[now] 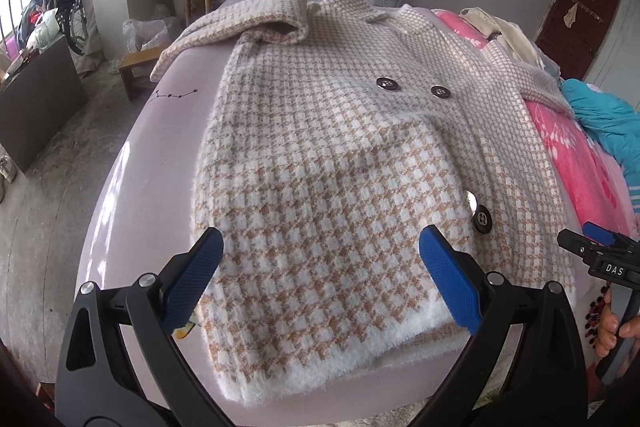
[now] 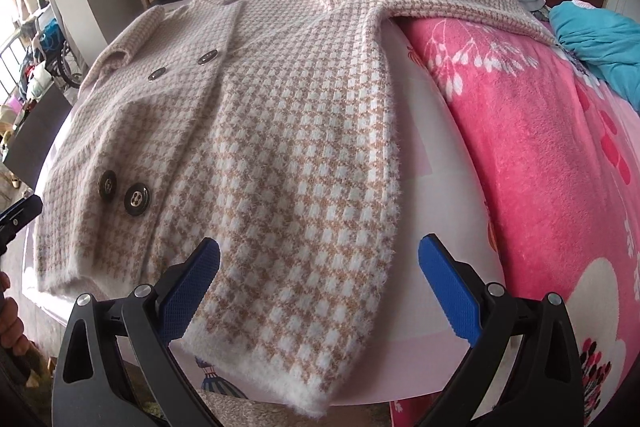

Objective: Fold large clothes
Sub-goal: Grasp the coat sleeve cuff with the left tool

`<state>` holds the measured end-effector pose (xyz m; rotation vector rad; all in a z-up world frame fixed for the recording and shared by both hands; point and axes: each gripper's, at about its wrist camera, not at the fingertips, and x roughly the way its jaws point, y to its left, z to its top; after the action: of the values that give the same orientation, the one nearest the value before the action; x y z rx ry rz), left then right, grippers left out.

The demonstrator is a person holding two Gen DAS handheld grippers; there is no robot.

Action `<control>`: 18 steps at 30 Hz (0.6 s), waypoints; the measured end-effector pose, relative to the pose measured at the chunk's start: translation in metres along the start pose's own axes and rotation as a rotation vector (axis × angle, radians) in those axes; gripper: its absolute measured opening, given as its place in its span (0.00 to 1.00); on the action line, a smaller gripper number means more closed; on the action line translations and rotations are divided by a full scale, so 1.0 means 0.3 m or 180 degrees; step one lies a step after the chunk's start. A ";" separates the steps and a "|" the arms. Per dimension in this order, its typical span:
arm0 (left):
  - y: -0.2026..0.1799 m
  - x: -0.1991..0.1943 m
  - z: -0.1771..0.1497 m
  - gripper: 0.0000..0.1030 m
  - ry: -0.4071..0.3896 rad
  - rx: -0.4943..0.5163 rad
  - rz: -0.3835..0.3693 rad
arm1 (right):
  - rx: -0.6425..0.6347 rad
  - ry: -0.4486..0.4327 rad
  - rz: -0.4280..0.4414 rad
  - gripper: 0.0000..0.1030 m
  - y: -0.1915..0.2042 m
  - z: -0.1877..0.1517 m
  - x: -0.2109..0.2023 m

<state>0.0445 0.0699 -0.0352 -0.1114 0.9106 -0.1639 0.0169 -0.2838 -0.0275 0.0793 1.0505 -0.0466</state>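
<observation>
On the pale lilac bed [image 1: 132, 187], front side up and spread nearly flat, lies a houndstooth knit coat [image 1: 340, 163] with its hem toward the cameras and its collar at the far end.

Left of the coat: its sleeve on that side [image 1: 240, 27] is bent across the upper corner, cuff near the collar. The left tongs [image 1: 320, 267] hover over the hem on that side, jaws spread wide, holding nothing; the blue pads [image 1: 192, 279] are clear of the fabric.

Centre of the coat: two pairs of dark buttons, one pair [image 1: 412, 87] at the chest and one pair [image 2: 124, 193] lower down. A shallow ridge crosses the front panel below the chest pair.

Right of the coat: the right tongs [image 2: 320, 267] stand above the hem corner there, likewise wide apart and empty. The sleeve on that side [image 2: 460, 3] trails onto a pink floral blanket [image 2: 540, 167], with a turquoise cloth [image 2: 592, 43] beyond it.

Assessment: the knit appears thick, fuzzy and limp, and probably fairly heavy for its size; it should sag and drag on lifting, not slide. The fuzzy white hem band [image 2: 288, 375] and the side edges offer the firmest bite. The buttons are best avoided, being hard and likely to slip between the pads. The sleeves probably want bringing in first.
</observation>
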 end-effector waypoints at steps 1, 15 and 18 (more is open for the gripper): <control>0.017 0.011 0.001 0.92 0.0072 -0.0038 0.0014 | -0.0025 0.0027 0.0030 0.94 -0.005 -0.004 0.005; 0.136 0.108 -0.033 0.67 0.0215 -0.0229 0.0333 | 0.0220 0.0198 0.0488 0.78 -0.094 -0.033 0.042; 0.136 0.104 -0.031 0.51 0.0170 -0.0244 0.0315 | 0.0175 0.0182 0.0512 0.69 -0.069 -0.014 0.068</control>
<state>0.0599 0.1039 -0.0718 -0.1332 0.9738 -0.0401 0.0219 -0.3040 -0.0480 0.2157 1.0970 0.0731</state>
